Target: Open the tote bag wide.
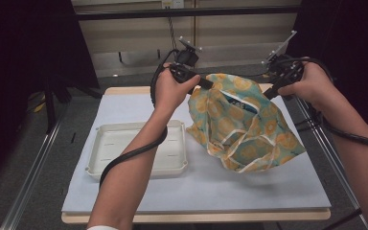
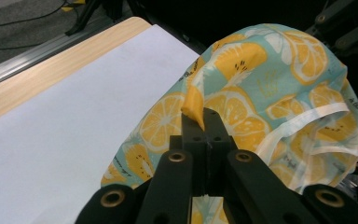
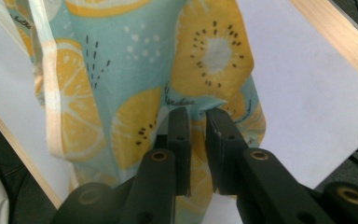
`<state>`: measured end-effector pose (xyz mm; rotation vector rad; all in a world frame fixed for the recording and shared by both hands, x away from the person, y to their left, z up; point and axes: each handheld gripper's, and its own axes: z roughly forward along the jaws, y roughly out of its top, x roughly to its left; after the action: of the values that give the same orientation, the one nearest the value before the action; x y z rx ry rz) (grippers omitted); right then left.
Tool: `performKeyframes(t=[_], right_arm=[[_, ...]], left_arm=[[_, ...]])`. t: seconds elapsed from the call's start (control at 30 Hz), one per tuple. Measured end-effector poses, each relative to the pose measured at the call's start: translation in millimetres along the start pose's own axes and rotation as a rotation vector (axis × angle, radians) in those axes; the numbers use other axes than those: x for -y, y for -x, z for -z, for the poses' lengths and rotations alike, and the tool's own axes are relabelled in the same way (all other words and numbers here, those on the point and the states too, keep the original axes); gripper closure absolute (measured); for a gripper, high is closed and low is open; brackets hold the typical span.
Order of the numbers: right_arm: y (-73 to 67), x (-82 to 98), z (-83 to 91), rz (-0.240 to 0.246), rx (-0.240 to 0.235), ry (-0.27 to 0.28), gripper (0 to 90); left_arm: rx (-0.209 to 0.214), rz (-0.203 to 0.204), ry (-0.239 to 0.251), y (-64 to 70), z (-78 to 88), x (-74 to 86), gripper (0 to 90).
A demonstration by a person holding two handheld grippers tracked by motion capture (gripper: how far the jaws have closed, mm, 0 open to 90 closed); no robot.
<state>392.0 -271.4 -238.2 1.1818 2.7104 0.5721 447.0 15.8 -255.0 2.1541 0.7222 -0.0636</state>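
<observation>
A teal cloth bag point(image 1: 242, 127) printed with orange slices hangs lifted over the white mat, its bottom resting on the mat. My left gripper point(image 1: 206, 85) is shut on the bag's upper left edge; in the left gripper view a fold of the bag point(image 2: 270, 88) sits pinched between the jaws of the left gripper point(image 2: 199, 122). My right gripper point(image 1: 271, 91) is shut on the upper right edge; in the right gripper view the bag's fabric point(image 3: 135, 70) runs between the jaws of the right gripper point(image 3: 196, 116). Something dark blue point(image 1: 239, 101) shows inside the bag's mouth.
An empty white tray point(image 1: 106, 153) lies on the white mat point(image 1: 220, 187) to the left of the bag, under the left forearm. The wooden table edge point(image 1: 196, 216) runs along the front. Metal rails flank the table on both sides.
</observation>
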Motion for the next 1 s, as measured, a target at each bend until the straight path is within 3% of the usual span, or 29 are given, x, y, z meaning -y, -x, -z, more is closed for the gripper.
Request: performKeyframes(t=[0.17, 0.37, 0.53, 0.67, 0.87, 1.0], right_arm=[[-0.7, 3.0, 21.3, -0.004, 0.012, 0.034, 70.3], [-9.0, 3.4, 40.2, 0.001, 0.016, 0.051, 64.3], [-19.1, -2.9, 42.1, 0.001, -0.01, 0.062, 62.5], [-23.9, -8.9, 33.0, 0.024, -0.038, 0.061, 62.7], [-23.6, -14.1, 17.7, 0.041, -0.049, 0.011, 86.2], [-20.9, -15.2, 25.2, 0.028, -0.06, 0.026, 90.0]], left_arm=[[0.008, 0.002, 0.005, -0.2, -0.6, 0.2, 90.0], [-0.01, -0.009, -0.01, 2.3, -0.1, -1.5, 90.0], [-0.017, -0.009, -0.011, 2.7, 0.1, -1.7, 90.0], [-0.008, -0.005, -0.013, 2.1, -0.2, -1.8, 90.0], [-0.002, -0.002, -0.012, 0.8, 0.5, -2.0, 90.0], [0.008, 0.006, -0.015, 0.5, 4.1, -2.6, 90.0]])
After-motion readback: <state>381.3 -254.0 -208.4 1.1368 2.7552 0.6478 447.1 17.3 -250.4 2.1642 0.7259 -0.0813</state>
